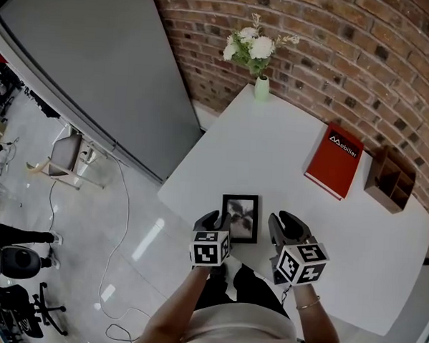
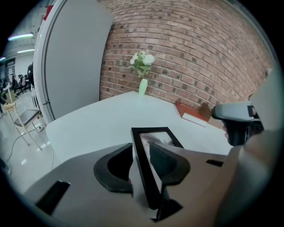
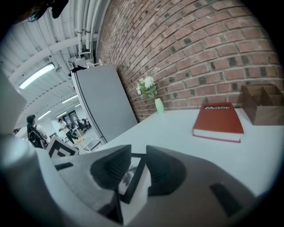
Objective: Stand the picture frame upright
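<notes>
The black picture frame [image 1: 239, 217] lies flat, picture up, near the front edge of the white table [image 1: 273, 141]. My left gripper [image 1: 216, 219] is at the frame's left edge and my right gripper [image 1: 287, 225] just off its right edge. In the left gripper view the frame [image 2: 155, 135] runs between the spread jaws of the left gripper [image 2: 141, 153], and I see no pad pressing on it. In the right gripper view the frame's right border [image 3: 126, 175] shows through the gap of the right gripper [image 3: 138, 155], whose jaws stand apart.
A red book [image 1: 335, 160] lies at the back right, with a wooden organiser box [image 1: 390, 180] beside it against the brick wall. A green vase of white flowers [image 1: 261, 87] stands at the far corner. A grey panel [image 1: 83, 74] rises left of the table.
</notes>
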`<state>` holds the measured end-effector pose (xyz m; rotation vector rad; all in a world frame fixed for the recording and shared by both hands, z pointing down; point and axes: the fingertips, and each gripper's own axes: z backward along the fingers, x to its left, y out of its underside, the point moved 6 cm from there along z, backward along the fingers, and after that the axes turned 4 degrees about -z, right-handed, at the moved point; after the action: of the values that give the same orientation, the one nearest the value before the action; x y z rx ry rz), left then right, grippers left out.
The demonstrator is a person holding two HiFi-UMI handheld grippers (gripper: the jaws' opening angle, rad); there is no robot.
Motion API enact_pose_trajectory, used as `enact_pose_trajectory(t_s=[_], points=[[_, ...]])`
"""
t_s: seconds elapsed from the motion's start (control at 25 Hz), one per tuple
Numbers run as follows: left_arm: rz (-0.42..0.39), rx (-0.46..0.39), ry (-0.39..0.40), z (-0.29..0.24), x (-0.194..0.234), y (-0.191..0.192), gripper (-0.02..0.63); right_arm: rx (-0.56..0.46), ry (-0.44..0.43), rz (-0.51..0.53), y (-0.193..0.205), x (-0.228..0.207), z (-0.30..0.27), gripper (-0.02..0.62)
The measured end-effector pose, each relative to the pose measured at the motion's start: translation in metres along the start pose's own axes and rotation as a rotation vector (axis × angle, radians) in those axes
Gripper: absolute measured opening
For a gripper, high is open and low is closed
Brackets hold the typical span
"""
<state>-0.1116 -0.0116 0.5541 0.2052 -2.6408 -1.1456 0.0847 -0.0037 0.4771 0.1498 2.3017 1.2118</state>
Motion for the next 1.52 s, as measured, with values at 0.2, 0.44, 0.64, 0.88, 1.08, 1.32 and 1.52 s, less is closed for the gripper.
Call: enact_pose_trajectory(t_s=[0.2,0.44,0.64,0.88,1.08,1.32,1.52], points=[[0.007,0.034,-0.003,-0.004,-0.002,0.006,0.109,0.017,-0.009,0.006,0.003,0.001,-0.004,0.091],[0.002,0.059,-0.01,-0.006,-0.002,0.007,0.094,0.059,-0.002,0.031,0.013,0.002,-0.013,0.091],[-0.011,0.059,-0.009,-0.006,-0.003,0.006,0.078,0.12,0.016,0.065,0.027,0.005,-0.027,0.091],[0.008,0.064,-0.004,-0.007,-0.003,0.007,0.078,0.191,0.074,0.091,0.041,0.006,-0.051,0.091],[0.02,0.063,0.01,-0.007,-0.001,0.008,0.078,0.237,0.102,0.105,0.051,0.011,-0.068,0.091],[0.029,0.069,0.026,-0.008,-0.001,0.008,0.078,0.285,0.153,0.128,0.058,0.009,-0.076,0.091],[0.032,0.074,0.04,-0.008,0.0,0.007,0.078,0.316,0.167,0.109,0.061,0.009,-0.082,0.091]])
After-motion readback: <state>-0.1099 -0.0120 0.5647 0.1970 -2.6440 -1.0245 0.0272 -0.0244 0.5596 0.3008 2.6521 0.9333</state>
